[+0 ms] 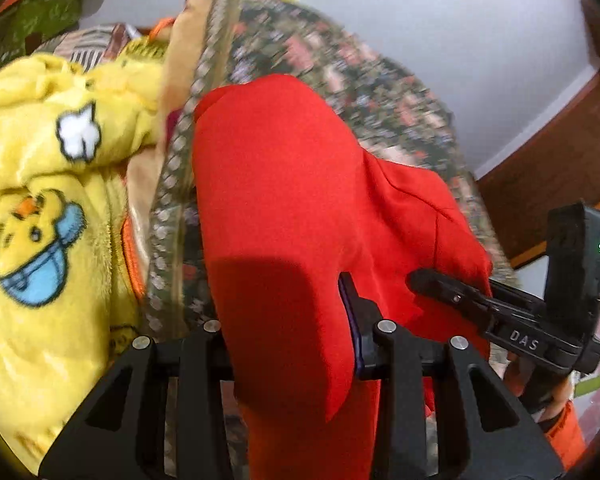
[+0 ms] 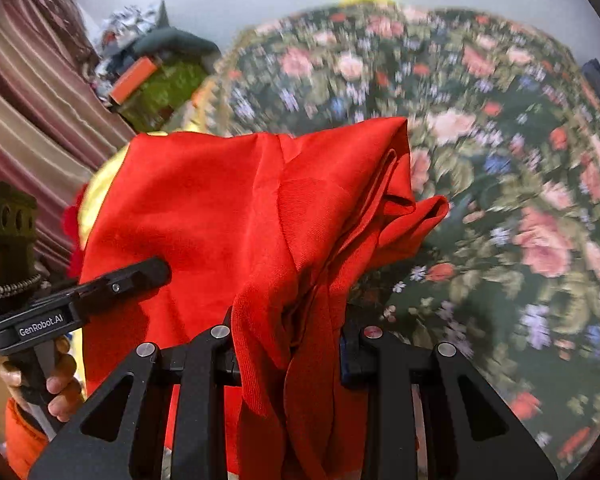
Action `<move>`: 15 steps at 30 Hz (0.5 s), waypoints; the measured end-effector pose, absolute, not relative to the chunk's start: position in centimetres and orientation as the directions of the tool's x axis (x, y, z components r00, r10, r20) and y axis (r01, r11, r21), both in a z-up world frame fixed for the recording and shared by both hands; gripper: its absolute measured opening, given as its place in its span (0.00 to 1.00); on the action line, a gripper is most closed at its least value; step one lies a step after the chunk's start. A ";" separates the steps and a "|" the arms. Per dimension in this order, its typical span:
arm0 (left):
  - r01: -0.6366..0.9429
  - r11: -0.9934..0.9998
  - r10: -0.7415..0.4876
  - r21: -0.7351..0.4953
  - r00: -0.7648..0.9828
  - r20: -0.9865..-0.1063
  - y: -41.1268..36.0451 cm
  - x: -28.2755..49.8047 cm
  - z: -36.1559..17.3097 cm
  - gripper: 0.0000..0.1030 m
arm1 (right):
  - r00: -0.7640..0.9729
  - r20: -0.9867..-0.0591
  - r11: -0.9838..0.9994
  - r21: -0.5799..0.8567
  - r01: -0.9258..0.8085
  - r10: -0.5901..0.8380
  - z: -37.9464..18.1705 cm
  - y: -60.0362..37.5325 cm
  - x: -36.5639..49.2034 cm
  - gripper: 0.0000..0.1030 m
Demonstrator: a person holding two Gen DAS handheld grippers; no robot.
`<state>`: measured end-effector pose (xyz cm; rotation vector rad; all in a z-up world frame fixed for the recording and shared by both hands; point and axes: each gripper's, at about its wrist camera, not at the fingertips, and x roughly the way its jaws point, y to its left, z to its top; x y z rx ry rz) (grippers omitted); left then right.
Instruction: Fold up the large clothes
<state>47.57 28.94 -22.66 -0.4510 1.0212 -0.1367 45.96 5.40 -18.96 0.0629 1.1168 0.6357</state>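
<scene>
The left gripper (image 1: pixel 288 344) is clamped on a fold of the bright red smooth-woven garment (image 1: pixel 284 184), which bunches up between its black jaws and spills forward and down over them. In the right wrist view the right gripper (image 2: pixel 288 344) is likewise clamped on a gathered, pleated edge of the same red garment (image 2: pixel 228 208), the cloth hanging below its jaws as well as rising ahead of them.

Each gripper shows in the other's camera. To the right of the left gripper, the right gripper's black finger lies against the red cloth, with a hand in an orange sleeve (image 1: pixel 564 428) below it. To the left of the right gripper, the left gripper's finger touches the red cloth, and a hand (image 2: pixel 56 384) grips its handle.

Beyond the red garment, ahead of both grippers, lies a dark floral-printed bed cover with pink roses (image 2: pixel 500 160), blurred in both views. Left of the left gripper is a fluffy yellow blanket printed with a cartoon duck (image 1: pixel 40 200), and between it and the red garment runs a beige cloth with a patterned border band (image 1: pixel 188 128). Far left of the right gripper hangs a striped maroon curtain (image 2: pixel 32 92).
</scene>
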 end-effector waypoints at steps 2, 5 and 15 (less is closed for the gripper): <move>-0.125 0.907 -0.295 -0.401 0.491 -0.820 29.6 48.5 -25.2 0.36 | 0.259 -0.831 0.831 0.360 -0.424 0.492 -20.9 5.9 46.9 0.25; -0.181 0.894 -0.300 -0.410 0.438 -0.847 30.7 49.0 -28.7 0.40 | 0.241 -0.849 0.844 0.352 -0.405 0.470 -23.3 6.2 47.8 0.25; -0.194 0.933 -0.183 -0.303 0.468 -0.864 30.6 43.9 -28.3 0.64 | 0.316 -0.897 0.837 0.098 -0.538 0.309 -22.2 6.2 43.9 0.55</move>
